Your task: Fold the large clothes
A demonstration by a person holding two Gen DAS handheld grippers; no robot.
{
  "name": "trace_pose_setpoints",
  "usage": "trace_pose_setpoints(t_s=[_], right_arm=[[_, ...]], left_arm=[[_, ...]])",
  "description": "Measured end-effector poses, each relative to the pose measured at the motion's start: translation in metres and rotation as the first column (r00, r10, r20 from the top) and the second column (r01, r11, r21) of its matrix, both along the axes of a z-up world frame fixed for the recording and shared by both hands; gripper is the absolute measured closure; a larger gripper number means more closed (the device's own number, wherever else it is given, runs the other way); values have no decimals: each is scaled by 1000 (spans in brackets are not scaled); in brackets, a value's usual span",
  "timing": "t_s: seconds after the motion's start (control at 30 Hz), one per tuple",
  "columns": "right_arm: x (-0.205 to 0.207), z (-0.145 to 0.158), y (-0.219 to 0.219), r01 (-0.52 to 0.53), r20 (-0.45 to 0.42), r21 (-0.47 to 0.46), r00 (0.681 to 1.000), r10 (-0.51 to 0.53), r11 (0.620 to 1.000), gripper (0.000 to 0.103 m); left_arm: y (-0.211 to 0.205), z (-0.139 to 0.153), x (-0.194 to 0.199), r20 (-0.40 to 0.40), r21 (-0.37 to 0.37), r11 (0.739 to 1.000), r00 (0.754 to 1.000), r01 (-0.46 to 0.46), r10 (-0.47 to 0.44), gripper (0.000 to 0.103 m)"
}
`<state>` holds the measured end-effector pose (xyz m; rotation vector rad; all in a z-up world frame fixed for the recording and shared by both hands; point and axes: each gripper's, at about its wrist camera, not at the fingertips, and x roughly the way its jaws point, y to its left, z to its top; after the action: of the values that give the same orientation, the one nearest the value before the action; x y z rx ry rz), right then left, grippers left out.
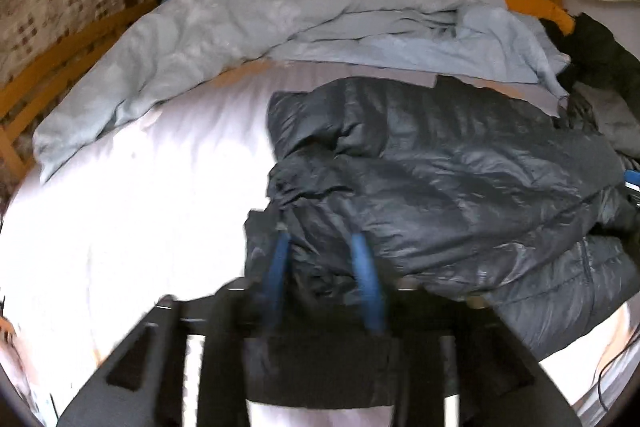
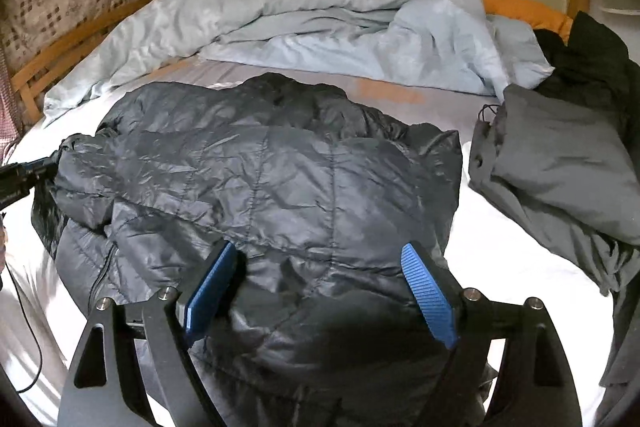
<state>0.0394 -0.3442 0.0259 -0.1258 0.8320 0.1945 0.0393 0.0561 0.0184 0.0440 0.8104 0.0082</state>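
Note:
A dark navy quilted puffer jacket (image 1: pixel 440 183) lies bunched on the white bed sheet (image 1: pixel 132 219); it also fills the middle of the right wrist view (image 2: pixel 260 179). My left gripper (image 1: pixel 322 247) has its blue fingers closed in on a bunched edge of the jacket at its left end, and it shows at the left edge of the right wrist view (image 2: pixel 24 175). My right gripper (image 2: pixel 320 255) is wide open, its blue pads (image 2: pixel 430 291) straddling the near part of the jacket and hovering just over it.
A crumpled light blue duvet (image 2: pixel 320 11) lies across the back of the bed. A grey garment (image 2: pixel 560 163) and a black one (image 2: pixel 588 59) lie at the right. A wooden bed frame (image 1: pixel 52 67) runs along the left. An orange pillow (image 2: pixel 524 9) sits at back right.

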Motion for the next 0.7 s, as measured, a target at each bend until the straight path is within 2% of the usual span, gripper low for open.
trace_pose_setpoints(t_s=[0.03, 0.07, 0.13, 0.17, 0.23, 0.3, 0.33, 0.37, 0.4, 0.43, 0.47, 0.53, 0.57, 0.6, 0.63, 0.67, 0.7], right_arm=[[-1, 4, -2, 16, 26, -22, 1000, -16, 1000, 17], [-3, 11, -7, 62, 86, -59, 995, -57, 996, 17], [-3, 26, -22, 172, 201, -106, 968, -149, 979, 17], [-1, 31, -32, 216, 226, -106, 956, -188, 971, 17], [8, 35, -60, 272, 210, -42, 943, -258, 961, 17], [19, 30, -82, 258, 119, 70, 957, -265, 964, 17], [27, 24, -90, 237, 48, 128, 968, -245, 963, 17], [33, 16, -95, 239, -9, 156, 971, -240, 958, 17], [39, 6, -96, 244, -65, 164, 970, -236, 956, 17], [42, 0, -94, 225, -97, 172, 973, -211, 959, 17], [46, -7, -89, 188, -129, 184, 978, -166, 965, 17], [53, -15, -71, 85, -142, 165, 988, -62, 983, 18], [58, -17, -61, 60, -103, 98, 993, -50, 993, 20], [64, -18, -51, 61, -45, -10, 997, -62, 998, 30], [73, -24, -43, 75, -5, -120, 997, -77, 990, 53], [82, -28, -42, 89, -4, -153, 996, -90, 984, 65], [91, -31, -47, 121, -13, -135, 992, -124, 984, 78]], left_arm=[[0, 4, -1, 11, 9, 1000, 1000, -24, 24, 32], [0, 10, -2, 33, 10, 1000, 999, -29, 28, 24], [0, 25, -1, 84, -15, 1000, 996, -27, 28, 16], [3, 30, 3, 85, -32, 999, 995, -44, 47, 11], [14, 31, 21, 27, -97, 992, 996, -80, 83, 10], [20, 19, 42, -77, -168, 983, 995, -73, 61, 11], [20, 7, 57, -147, -234, 972, 989, -22, -13, 15], [17, -3, 67, -200, -292, 956, 975, 38, -100, 28], [13, -11, 74, -236, -313, 947, 961, 69, -148, 38], [9, -15, 79, -250, -286, 955, 957, 74, -149, 60], [4, -14, 82, -237, -252, 964, 961, 82, -144, 80], [-2, -2, 85, -180, -240, 965, 972, 106, -152, 94], [-2, 10, 85, -122, -239, 966, 985, 93, -125, 94], [1, 22, 86, -62, -249, 966, 994, 72, -90, 95], [3, 36, 88, 3, -271, 961, 998, 55, -57, 96], [3, 51, 91, 61, -297, 953, 997, 61, -45, 96], [0, 63, 93, 107, -314, 947, 993, 74, -42, 97]])
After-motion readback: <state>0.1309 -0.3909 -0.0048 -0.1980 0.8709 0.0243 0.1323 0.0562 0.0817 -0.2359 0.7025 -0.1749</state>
